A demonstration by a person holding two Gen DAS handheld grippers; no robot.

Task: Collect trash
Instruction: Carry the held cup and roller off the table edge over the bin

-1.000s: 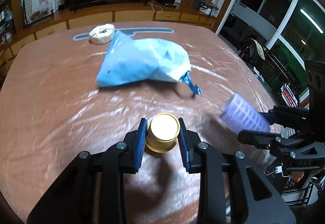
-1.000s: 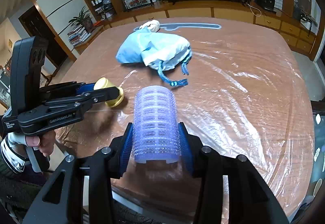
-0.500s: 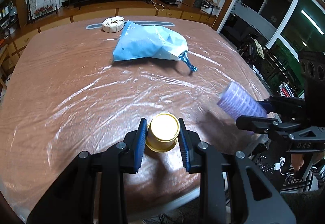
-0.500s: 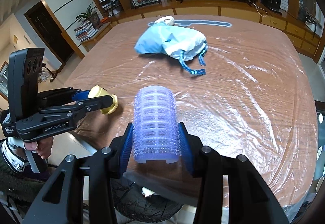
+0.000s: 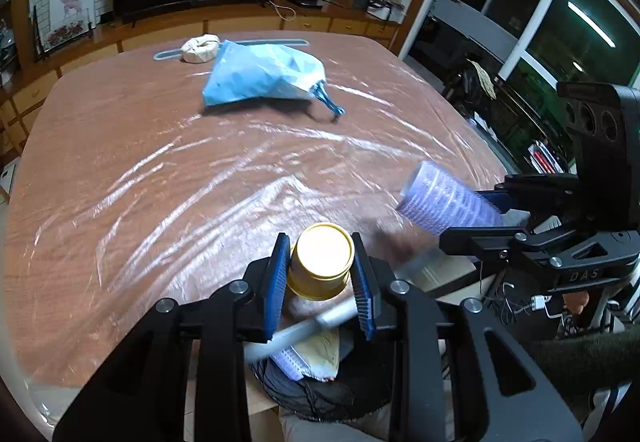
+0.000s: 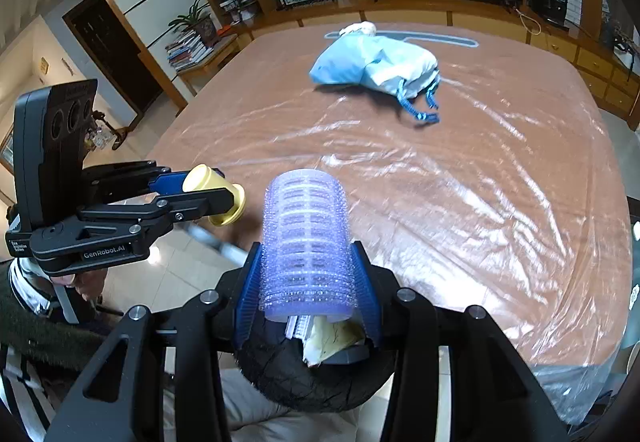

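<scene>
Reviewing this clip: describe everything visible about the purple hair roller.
The purple hair roller is a translucent lilac plastic cylinder, slotted in rows and covered with tiny bristles, its ends open. It is clamped lengthwise between the blue pads of the right gripper, pointing forward and tilted down. It hangs in the air at the near edge of the table, above a black-lined bin holding paper scraps. Only the pads touch it.

both grippers have pulled back toward 6 o'clock, past the table edge. a black trash bag now shows below them.
</scene>
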